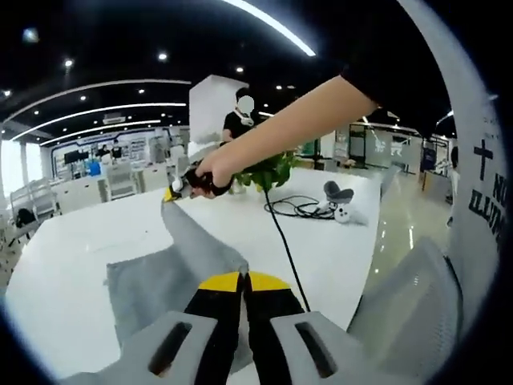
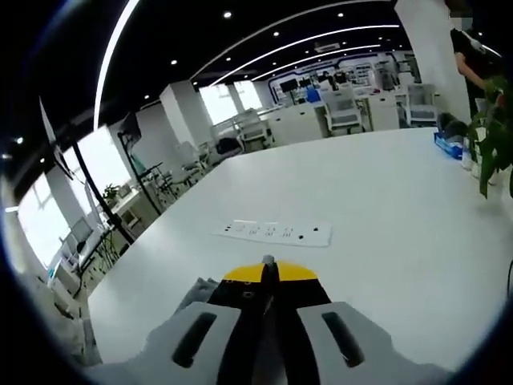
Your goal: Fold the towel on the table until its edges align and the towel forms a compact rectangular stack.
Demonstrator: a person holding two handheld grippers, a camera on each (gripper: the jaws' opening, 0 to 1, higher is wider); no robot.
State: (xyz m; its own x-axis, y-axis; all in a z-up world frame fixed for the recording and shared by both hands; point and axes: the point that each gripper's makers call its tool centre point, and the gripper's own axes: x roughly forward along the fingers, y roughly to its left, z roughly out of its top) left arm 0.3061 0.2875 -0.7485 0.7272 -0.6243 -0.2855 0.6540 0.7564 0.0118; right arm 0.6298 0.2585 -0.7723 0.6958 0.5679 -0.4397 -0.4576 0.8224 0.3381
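The grey towel [image 1: 172, 277] lies partly on the white table [image 1: 80, 257], with one corner pulled up into a ridge. In the left gripper view my left gripper [image 1: 244, 281] has its yellow-tipped jaws shut on the towel's near edge. Farther off, a hand holds my right gripper [image 1: 171, 192], which pinches the raised far corner. In the right gripper view my right gripper [image 2: 268, 271] is shut, and a small tuft of the grey towel [image 2: 268, 260] sticks out between its yellow tips. The rest of the towel is hidden below the jaws.
A black cable [image 1: 284, 233], a grey headset [image 1: 337, 192] and a potted plant [image 1: 268, 170] lie on the table's far side. A white power strip [image 2: 272, 233] and a blue box [image 2: 449, 144] sit on the table. A white chair back [image 1: 401, 301] stands close right. A person [image 1: 239, 120] stands behind.
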